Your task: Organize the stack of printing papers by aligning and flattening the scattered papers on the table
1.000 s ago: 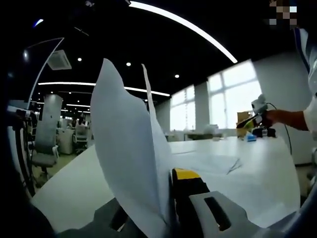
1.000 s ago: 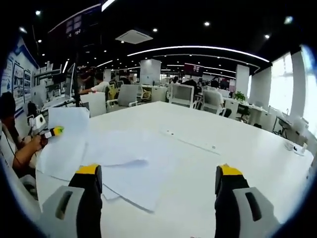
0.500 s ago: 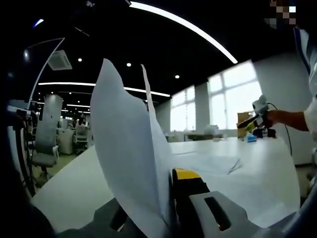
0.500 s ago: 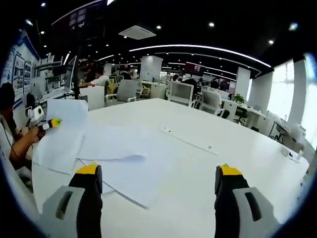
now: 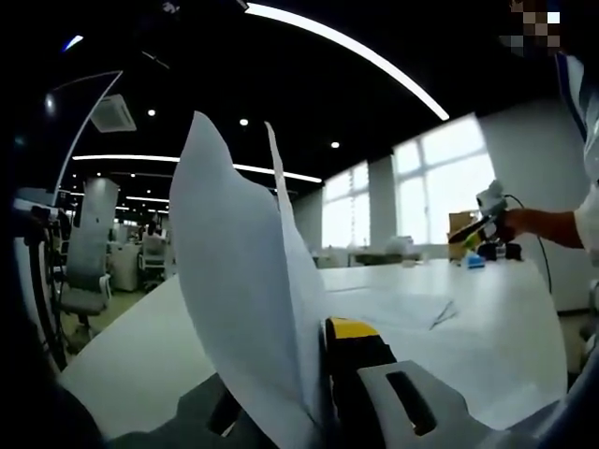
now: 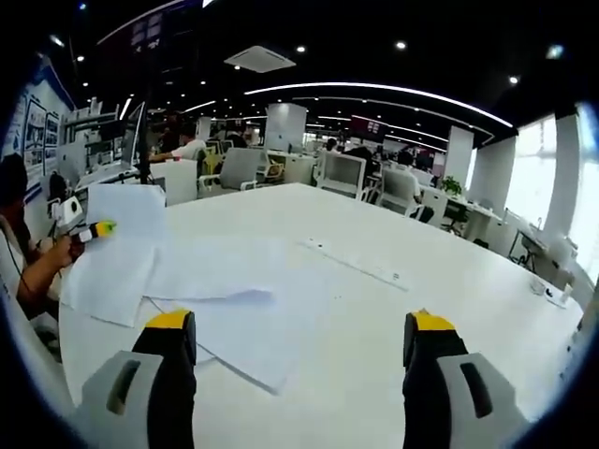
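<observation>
The left gripper (image 5: 318, 374) is clenched on a white sheet (image 5: 239, 281) of paper, which stands up from the jaws, curved and near upright, hiding much of the left gripper view; in the right gripper view the same sheet (image 6: 117, 238) shows at the table's left edge, lifted at its held end; the right gripper (image 6: 295, 351) has its jaws spread wide, grasping nothing, hovering above the white table (image 6: 449, 309); the scattered papers (image 6: 234, 299) lie overlapping and askew just ahead of its left jaw, corners sticking out; the table to their right is bare; office chairs (image 6: 351, 178) stand beyond the far edge.
</observation>
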Tool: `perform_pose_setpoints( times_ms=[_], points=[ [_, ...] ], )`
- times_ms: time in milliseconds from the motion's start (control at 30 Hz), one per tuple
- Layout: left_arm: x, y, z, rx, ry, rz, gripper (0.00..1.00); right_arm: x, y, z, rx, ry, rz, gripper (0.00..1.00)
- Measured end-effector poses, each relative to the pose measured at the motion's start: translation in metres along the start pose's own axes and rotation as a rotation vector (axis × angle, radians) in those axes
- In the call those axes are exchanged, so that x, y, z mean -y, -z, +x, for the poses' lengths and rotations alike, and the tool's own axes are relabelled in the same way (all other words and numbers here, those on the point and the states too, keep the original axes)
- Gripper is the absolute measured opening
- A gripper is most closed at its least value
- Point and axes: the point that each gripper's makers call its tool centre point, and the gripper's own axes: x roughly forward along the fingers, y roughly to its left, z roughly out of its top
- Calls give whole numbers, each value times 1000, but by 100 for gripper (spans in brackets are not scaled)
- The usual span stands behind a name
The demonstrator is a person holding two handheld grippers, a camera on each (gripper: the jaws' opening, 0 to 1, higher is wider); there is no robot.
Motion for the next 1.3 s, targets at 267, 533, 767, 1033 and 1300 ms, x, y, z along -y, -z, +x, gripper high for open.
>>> perform_pose_setpoints(
  times_ms=[267,533,767,1033,1300],
  points=[
    [0,0,0,2,0,-3,9,-1,1,9,-19,-6,-11,86],
    [-1,-1,0,7,1,-6,9,-8,-2,18,-30,-32,-23,86],
    [-1,-2,0,11,0,-8,9,-14,-7,26,-35,-54,-33,86],
    [-1,-2,0,10,-2,-7,9,-19,-8,35,-44,-70,-46,86],
    [0,-3,-1,18,1,-14,8,-22,-8,46,-60,-84,-51,86]
  ],
)
